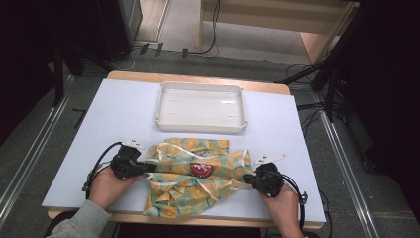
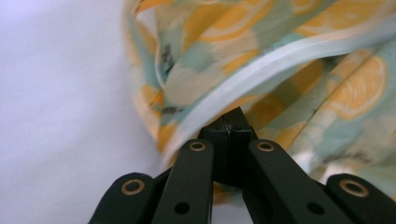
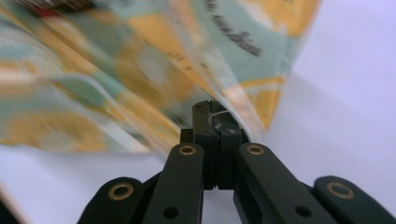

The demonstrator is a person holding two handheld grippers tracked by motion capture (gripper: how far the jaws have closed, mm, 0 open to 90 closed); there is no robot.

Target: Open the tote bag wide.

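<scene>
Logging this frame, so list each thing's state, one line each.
Cloth: crumpled on the table, held at both side edges.
Red round item: lies on the cloth's middle.
Tray: empty, upright, beyond the cloth.
Left tool: shut on the cloth's pale hem.
Right tool: shut on the cloth's edge.

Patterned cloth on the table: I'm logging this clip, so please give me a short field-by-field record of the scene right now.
cloth: crumpled orange-and-green printed fabric with pale trim, on the near half of the table
left tool: jaws shut on the cloth's left edge
right tool: jaws shut on the cloth's right edge
on the cloth: round red and dark item, too small to identify
tray: white, empty, beyond the cloth, apart from it
table: pale top
</scene>
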